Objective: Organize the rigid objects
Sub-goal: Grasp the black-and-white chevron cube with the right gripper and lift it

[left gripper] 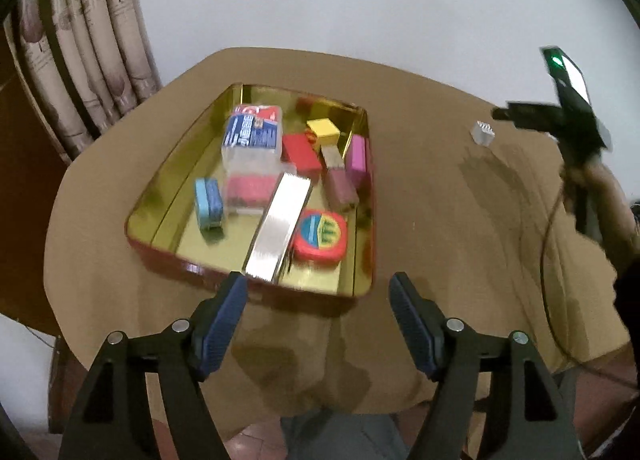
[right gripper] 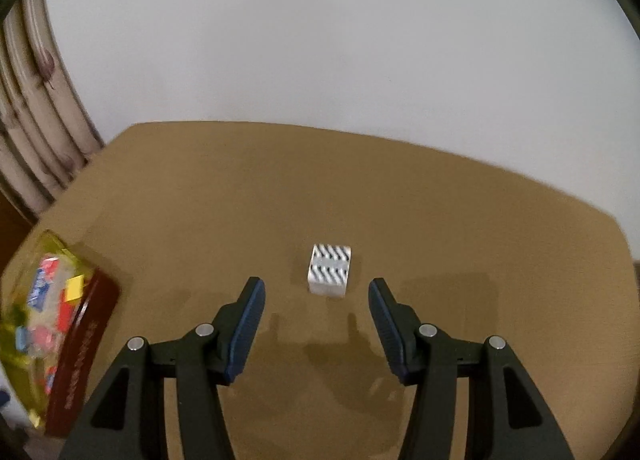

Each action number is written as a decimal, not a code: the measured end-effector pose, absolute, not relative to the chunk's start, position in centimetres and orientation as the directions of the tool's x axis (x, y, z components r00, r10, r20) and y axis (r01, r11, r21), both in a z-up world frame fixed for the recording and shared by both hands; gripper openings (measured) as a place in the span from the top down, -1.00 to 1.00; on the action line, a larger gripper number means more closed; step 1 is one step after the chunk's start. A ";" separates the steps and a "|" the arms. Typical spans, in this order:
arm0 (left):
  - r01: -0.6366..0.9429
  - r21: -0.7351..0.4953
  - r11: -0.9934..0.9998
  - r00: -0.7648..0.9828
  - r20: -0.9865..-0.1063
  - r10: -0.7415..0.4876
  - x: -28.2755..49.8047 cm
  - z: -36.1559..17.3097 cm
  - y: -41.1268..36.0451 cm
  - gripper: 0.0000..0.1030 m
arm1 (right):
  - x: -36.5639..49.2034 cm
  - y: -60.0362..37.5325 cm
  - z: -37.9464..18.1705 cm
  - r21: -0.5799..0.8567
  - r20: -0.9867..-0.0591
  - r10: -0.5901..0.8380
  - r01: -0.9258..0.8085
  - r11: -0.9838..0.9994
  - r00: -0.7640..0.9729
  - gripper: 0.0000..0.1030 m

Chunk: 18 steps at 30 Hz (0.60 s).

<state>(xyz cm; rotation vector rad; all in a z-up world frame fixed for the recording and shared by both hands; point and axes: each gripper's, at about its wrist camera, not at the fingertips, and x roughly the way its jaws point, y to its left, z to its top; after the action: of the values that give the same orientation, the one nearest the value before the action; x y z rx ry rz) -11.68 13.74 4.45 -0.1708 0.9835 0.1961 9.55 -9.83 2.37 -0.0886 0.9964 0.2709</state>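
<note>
Gold tin (left gripper: 168, 195) of small blocks beyond spread left claw (left gripper: 316, 296)

Gold-lined red tin (left gripper: 168, 195), white block (right gripper: 329, 270) with black chevrons, tan tablecloth (right gripper: 440, 219)

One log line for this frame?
left tongs open, empty, by tin | right tongs open, nearing white block on table

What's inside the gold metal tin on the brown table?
The gold tin holds a clear plastic box, blue block, silver bar, red tape measure, red, yellow and pink blocks. Whatever lies beneath them is covered.
</note>
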 end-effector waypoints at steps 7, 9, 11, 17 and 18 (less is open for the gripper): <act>-0.255 -0.041 0.966 0.534 -0.839 0.105 -12.3 4.0 14.4 -0.34 | 13.3 -8.4 -0.5 0.001 -0.884 0.096 -0.204 0.979 0.457 -0.07; -0.267 -0.048 0.963 0.533 -0.839 0.105 -12.4 3.8 14.8 -0.34 | 13.7 -8.7 -1.1 0.035 -0.895 0.120 -0.200 0.979 0.431 -0.07; -0.271 -0.047 0.962 0.525 -0.844 0.107 -12.4 3.5 15.0 -0.35 | 14.2 -8.5 -1.6 0.028 -0.899 0.109 -0.191 0.981 0.424 -0.07; -0.310 -0.064 0.948 0.487 -0.868 0.100 -12.5 2.4 15.9 -0.34 | 16.2 -8.7 -3.1 0.050 -0.916 0.123 -0.196 0.979 0.382 0.32; -0.318 -0.069 0.945 0.483 -0.870 0.099 -12.6 2.3 16.0 -0.34 | 16.5 -9.0 -3.3 0.042 -0.922 0.115 -0.201 0.979 0.370 0.42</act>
<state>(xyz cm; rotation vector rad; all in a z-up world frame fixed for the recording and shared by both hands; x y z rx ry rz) -12.57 16.03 2.29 -0.2336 1.0377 0.2573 16.53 -8.95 -3.28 -0.0818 1.1746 0.2030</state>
